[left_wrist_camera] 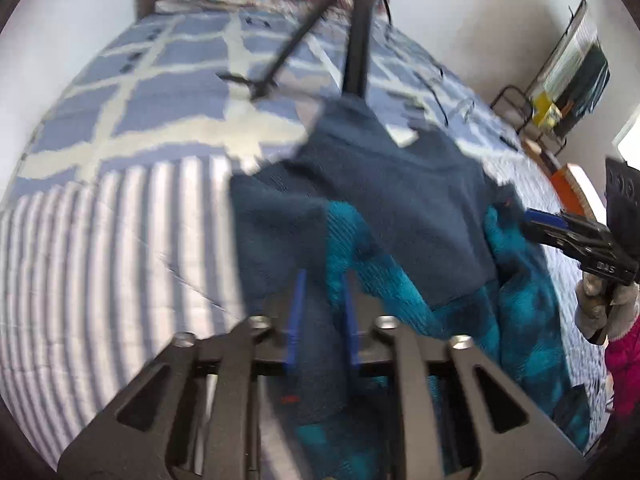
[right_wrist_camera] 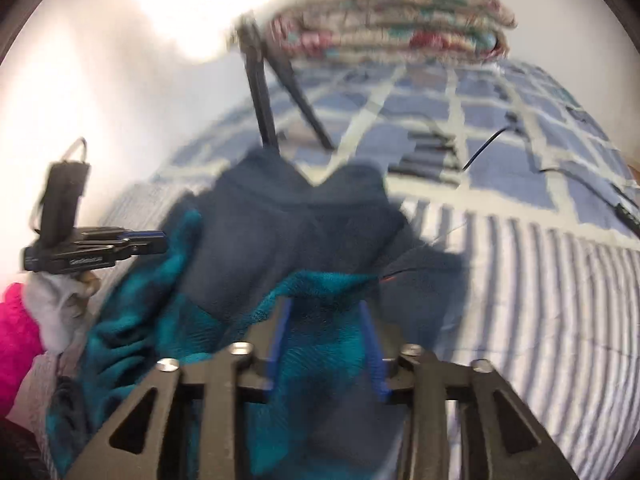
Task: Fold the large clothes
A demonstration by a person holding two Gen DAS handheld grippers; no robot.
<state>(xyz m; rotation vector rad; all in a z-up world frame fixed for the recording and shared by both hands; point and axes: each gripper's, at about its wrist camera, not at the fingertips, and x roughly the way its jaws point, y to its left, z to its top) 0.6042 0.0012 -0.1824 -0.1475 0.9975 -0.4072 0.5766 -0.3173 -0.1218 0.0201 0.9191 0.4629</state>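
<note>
A large navy and teal fleece garment [left_wrist_camera: 404, 216] lies crumpled on the bed; it also shows in the right wrist view [right_wrist_camera: 296, 232]. My left gripper [left_wrist_camera: 322, 280] has its blue fingers closed on a fold of the garment's navy cloth. My right gripper [right_wrist_camera: 324, 312] has teal and navy cloth between its blue fingers. In the left wrist view the right gripper [left_wrist_camera: 532, 218] sits at the garment's right edge. In the right wrist view the left gripper [right_wrist_camera: 160, 240] sits at the garment's left edge. Both frames are motion-blurred.
The bed has a blue-and-white checked and striped cover [left_wrist_camera: 120, 220]. A folded floral quilt [right_wrist_camera: 392, 20] lies at the head. A black tripod [left_wrist_camera: 356, 40] stands on the bed behind the garment. Cables [right_wrist_camera: 480, 148] lie on the cover. A chair with items [left_wrist_camera: 560, 92] stands beside the bed.
</note>
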